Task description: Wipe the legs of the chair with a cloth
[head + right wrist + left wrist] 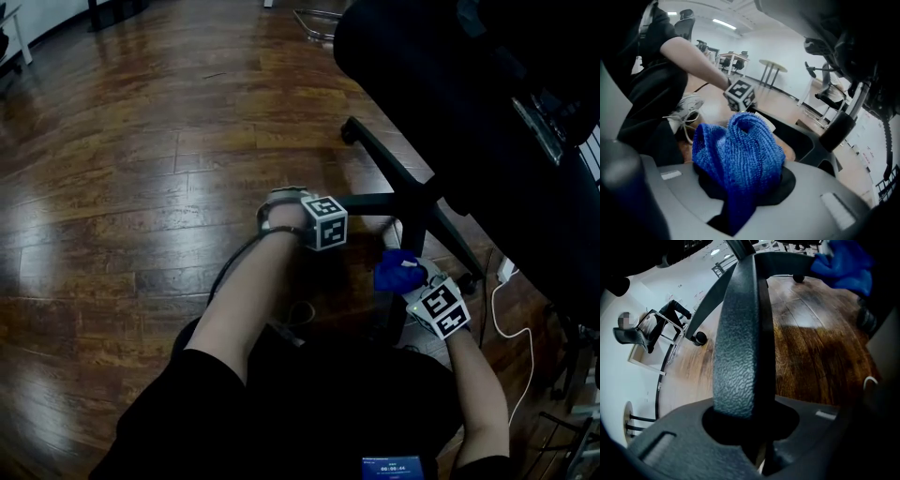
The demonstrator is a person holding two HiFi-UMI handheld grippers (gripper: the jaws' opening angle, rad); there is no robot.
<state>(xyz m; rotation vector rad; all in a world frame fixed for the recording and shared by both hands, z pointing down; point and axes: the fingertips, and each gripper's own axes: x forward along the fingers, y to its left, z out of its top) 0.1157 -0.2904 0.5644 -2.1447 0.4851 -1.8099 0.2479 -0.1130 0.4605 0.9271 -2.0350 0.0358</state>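
Bracing leg: my left gripper [752, 439] has its jaws nearly closed, clamped on the textured chair leg [740, 348] low by the floor.
Cloth: the blue cloth [740, 150] is bunched in my right gripper [745, 201], jaws closed on it. It sits just beside the chair's centre column [412, 220].
Wipe: I'd lay the cloth's loose bulge flat on the leg and stroke from the hub outward with light pressure. I'd keep the left clamp fixed so the base doesn't swivel.
Edges: the seat [469, 94] overhangs my right gripper and the two grippers are near each other. A white cable [511, 323] lies on the floor right of the base.
Room: there is open wood floor [141, 187] to the left, so I'd pull strokes that way.
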